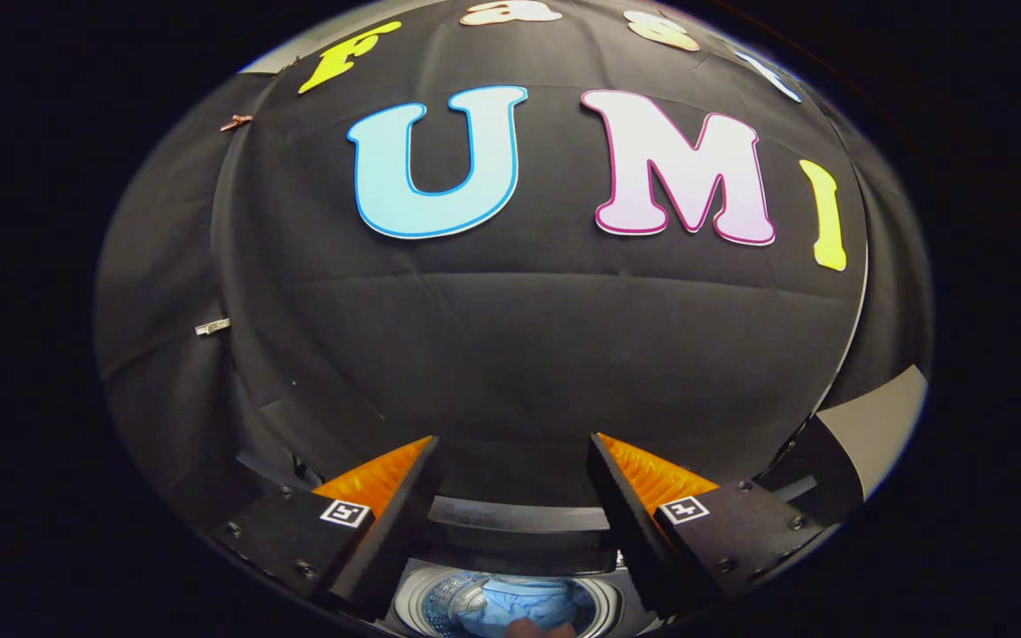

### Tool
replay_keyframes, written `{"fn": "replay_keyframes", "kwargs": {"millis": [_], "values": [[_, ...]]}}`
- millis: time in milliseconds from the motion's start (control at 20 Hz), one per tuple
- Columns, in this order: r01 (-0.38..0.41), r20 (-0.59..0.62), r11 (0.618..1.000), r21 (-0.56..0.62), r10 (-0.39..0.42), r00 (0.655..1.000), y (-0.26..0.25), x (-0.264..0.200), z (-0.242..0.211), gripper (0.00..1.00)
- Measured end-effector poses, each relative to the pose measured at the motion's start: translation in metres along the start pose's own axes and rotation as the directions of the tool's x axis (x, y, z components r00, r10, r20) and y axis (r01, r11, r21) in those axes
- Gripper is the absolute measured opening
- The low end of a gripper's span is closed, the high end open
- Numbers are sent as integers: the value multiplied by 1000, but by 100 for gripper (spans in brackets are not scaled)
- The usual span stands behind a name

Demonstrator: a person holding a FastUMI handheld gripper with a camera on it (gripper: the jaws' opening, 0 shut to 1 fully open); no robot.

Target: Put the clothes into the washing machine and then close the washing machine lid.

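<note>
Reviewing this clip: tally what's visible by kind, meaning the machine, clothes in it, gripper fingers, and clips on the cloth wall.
Washing machine, lid not yet shut: 1
Blue clothes in its drum: 1 bundle, items not separable
Fingers of the hand-held gripper, spread apart with nothing between them: 2
Clips on the booth wall: 2
Total: 6

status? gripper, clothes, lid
Gripper open, holding nothing, above the washing machine. Blue clothes in drum. Lid not yet closed. Nothing between fingers.
</note>
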State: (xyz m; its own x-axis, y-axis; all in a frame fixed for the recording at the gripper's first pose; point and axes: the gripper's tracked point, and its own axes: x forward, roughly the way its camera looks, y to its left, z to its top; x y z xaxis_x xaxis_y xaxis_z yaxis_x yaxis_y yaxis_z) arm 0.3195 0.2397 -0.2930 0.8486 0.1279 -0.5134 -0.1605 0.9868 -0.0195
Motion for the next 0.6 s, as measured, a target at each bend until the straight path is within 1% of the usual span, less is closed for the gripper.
{"fn": "replay_keyframes", "kwargs": {"millis": [150,450,600], "values": [[-5,-4,1000,0,5,1000,3,-6,-8,100],[-2,6,1000,0,2,1000,6,-38,-32,100],[-24,8,1000,2,24,1000,13,-53,-50,100]]}}
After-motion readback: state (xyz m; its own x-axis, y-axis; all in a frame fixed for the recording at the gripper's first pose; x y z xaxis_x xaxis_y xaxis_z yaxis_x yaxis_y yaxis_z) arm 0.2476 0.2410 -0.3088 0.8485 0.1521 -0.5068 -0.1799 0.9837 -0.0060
